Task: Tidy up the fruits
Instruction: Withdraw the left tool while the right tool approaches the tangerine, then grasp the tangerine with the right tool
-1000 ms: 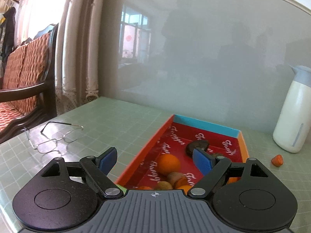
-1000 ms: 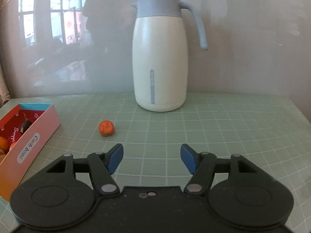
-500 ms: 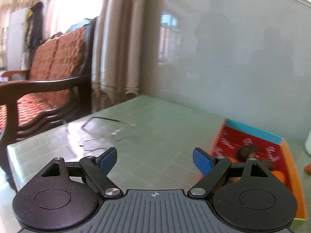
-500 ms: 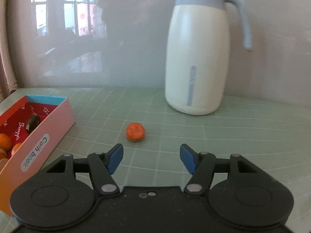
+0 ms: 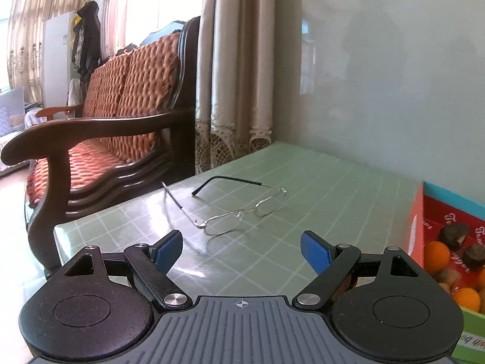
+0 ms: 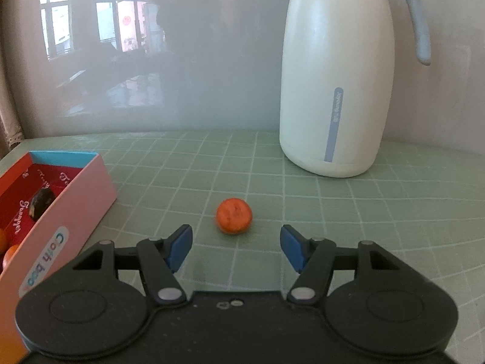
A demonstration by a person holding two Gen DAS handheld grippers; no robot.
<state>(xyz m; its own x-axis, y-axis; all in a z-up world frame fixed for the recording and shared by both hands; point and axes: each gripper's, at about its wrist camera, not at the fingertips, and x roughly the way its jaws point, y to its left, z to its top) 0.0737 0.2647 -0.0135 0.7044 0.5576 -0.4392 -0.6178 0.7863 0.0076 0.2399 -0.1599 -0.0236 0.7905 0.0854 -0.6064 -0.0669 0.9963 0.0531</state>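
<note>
A small orange fruit [image 6: 233,215] lies alone on the green checked table, just ahead of my right gripper [image 6: 235,244], which is open with nothing between its blue pads. The fruit sits centred beyond the fingertips, not touched. To its left stands a shallow box [image 6: 75,188] with a pink outer wall and red inside, holding a dark fruit. In the left wrist view the same box [image 5: 416,221] is at the far right, with orange and dark brown fruits inside. My left gripper [image 5: 241,250] hangs open and empty over the table, facing a pair of glasses.
A tall white jug [image 6: 336,75] with a grey-blue handle stands behind the loose fruit, by the grey wall. Wire-framed glasses [image 5: 233,209] lie near the table's left edge. Beyond that edge stands a wooden sofa [image 5: 106,127] with orange cushions, and curtains.
The left gripper has swung left, so the box slid to the right edge and the glasses came to the middle. The right gripper moved closer to the orange fruit, now centred ahead of it.
</note>
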